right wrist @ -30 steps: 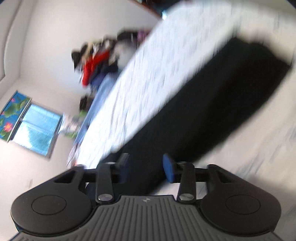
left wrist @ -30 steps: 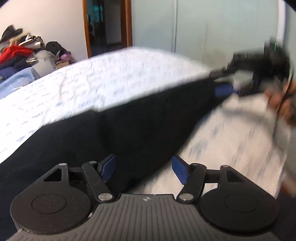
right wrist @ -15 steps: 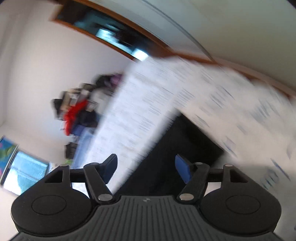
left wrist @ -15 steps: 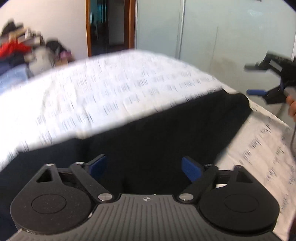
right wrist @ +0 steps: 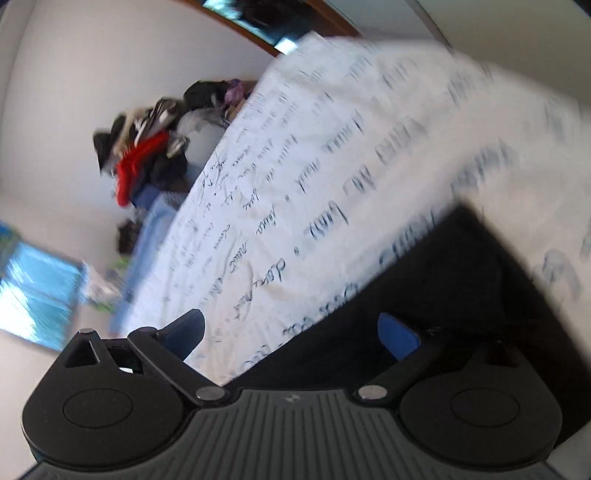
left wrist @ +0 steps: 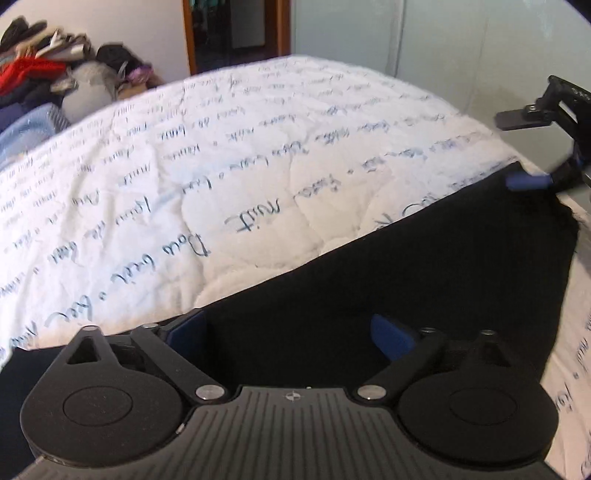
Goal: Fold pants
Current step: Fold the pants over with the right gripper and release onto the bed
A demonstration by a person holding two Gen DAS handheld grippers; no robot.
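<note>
Black pants [left wrist: 424, 273] lie flat on the white bedspread [left wrist: 221, 166] with blue handwriting print. In the left wrist view my left gripper [left wrist: 291, 332] is open and empty, just above the near part of the pants. My right gripper [left wrist: 517, 147] shows at the right edge of that view, open, by the far end of the pants. In the right wrist view the right gripper [right wrist: 291, 332] is open and empty over the edge of the pants [right wrist: 443, 295].
A pile of clothes [left wrist: 40, 77] with a red garment sits beyond the bed's far left; it also shows in the right wrist view [right wrist: 147, 158]. A wooden door frame [left wrist: 236, 33] and pale wardrobe doors [left wrist: 424, 44] stand behind the bed. A window [right wrist: 33, 295] is at left.
Both grippers opened and let go of the pants, which now lie on the bed. The right gripper swung away from the pants end and tilted; the left drew closer over the cloth.
</note>
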